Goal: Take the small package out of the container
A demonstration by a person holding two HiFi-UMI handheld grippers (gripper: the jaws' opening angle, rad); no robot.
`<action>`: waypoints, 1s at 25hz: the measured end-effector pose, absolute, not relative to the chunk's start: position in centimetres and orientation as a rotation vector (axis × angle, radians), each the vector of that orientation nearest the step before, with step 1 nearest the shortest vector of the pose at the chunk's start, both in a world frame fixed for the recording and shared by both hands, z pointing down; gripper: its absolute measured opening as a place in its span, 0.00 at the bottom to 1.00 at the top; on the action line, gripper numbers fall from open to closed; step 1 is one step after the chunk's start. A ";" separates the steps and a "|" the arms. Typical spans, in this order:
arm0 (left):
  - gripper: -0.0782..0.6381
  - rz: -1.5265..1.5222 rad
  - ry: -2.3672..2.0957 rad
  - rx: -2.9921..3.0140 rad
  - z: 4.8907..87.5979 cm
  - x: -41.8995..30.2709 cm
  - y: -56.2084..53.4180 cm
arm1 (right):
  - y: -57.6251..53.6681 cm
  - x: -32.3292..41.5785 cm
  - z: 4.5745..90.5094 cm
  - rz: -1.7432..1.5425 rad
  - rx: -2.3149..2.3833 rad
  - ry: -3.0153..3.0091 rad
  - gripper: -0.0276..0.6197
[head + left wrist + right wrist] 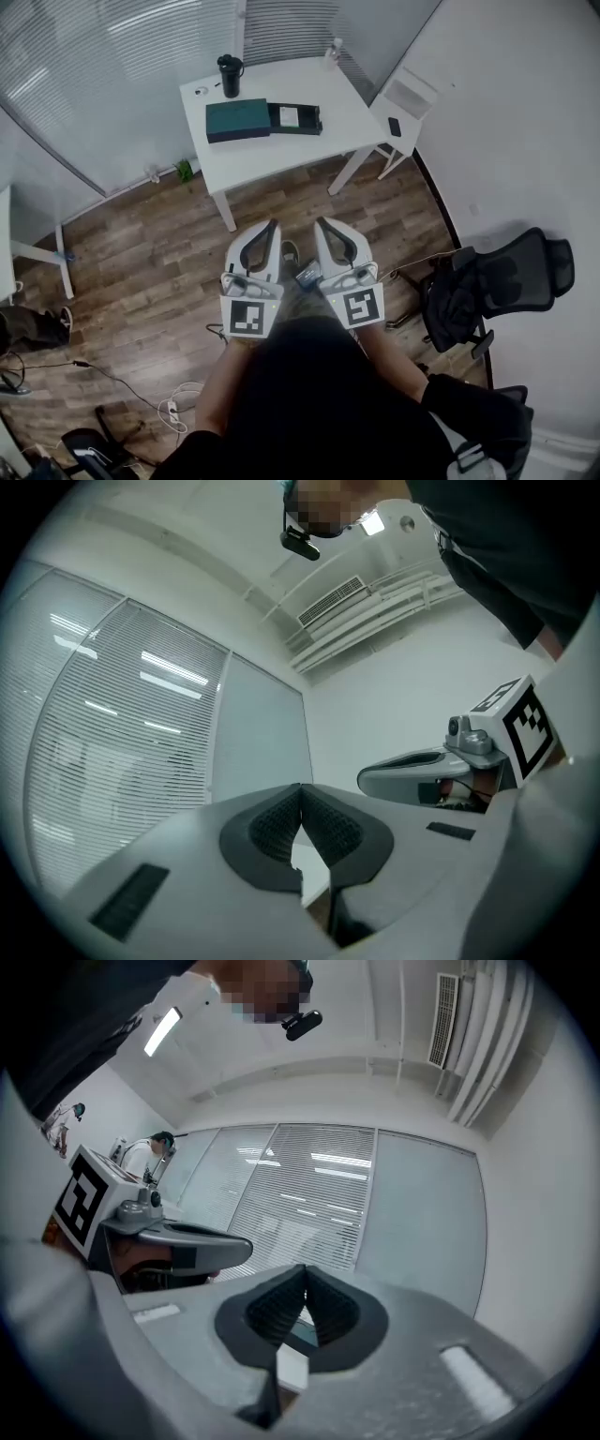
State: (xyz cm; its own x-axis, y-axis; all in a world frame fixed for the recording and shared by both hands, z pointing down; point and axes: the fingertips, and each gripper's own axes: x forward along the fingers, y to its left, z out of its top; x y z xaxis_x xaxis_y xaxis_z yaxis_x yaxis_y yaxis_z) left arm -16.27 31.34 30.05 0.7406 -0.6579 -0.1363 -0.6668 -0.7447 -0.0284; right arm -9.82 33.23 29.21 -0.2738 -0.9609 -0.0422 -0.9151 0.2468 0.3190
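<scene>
On the white table at the far side of the room lies a dark green box. Beside it is its open dark tray with a small pale package inside. Both grippers are held close to the person's body over the wooden floor, well short of the table. My left gripper is shut with nothing between its pads. My right gripper is also shut and empty. They point side by side toward the table.
A black tumbler stands at the table's back left. A white stool sits to the right of the table and a black office chair at the right. Cables lie on the floor at the lower left.
</scene>
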 end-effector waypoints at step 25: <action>0.11 -0.056 1.110 -2.846 32.2 -6.5 14.5 | 14.5 1.9 32.3 -0.284 1.729 -2.396 0.04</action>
State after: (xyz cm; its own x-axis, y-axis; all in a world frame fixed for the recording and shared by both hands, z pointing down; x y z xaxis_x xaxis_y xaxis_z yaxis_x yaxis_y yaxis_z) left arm -6.50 14.53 32.18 0.7360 -0.6769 0.0031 -0.6738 -0.7330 -0.0935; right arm 1.93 14.48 32.28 -0.3115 -0.9498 0.0287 -0.9167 0.3083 0.2542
